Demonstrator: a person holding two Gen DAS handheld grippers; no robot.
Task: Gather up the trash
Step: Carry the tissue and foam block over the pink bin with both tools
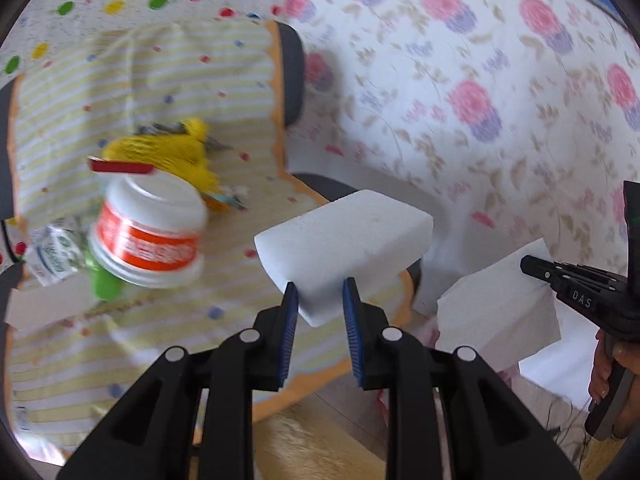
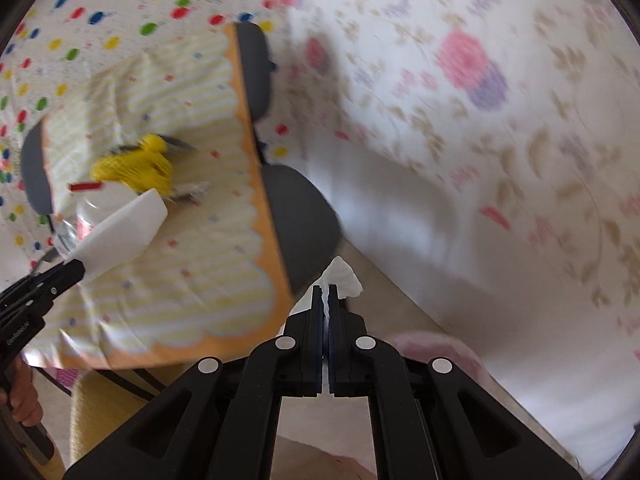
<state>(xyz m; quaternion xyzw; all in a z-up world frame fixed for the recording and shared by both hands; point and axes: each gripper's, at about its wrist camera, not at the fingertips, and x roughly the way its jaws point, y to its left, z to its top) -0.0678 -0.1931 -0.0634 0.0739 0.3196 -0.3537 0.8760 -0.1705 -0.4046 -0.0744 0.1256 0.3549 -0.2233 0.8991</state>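
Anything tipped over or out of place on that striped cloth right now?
Yes: the white tub with the orange label lies tipped on its side among loose trash, beside a yellow net and a crumpled carton.

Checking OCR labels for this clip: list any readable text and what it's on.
"DAS": on the right tongs' black body.
White tub, orange band: lettering blurred, unreadable.
Small carton, green print: blurred, unreadable.
Left tongs' body: white print too small to read.

Both handheld grippers are showing matte black plastic linkage arms studded with round silver pivot pins. The left gripper (image 1: 320,296) is wearing ribbed blue pads on its fingers (image 1: 291,320); the right gripper (image 2: 330,300) is carrying white "DAS" lettering.
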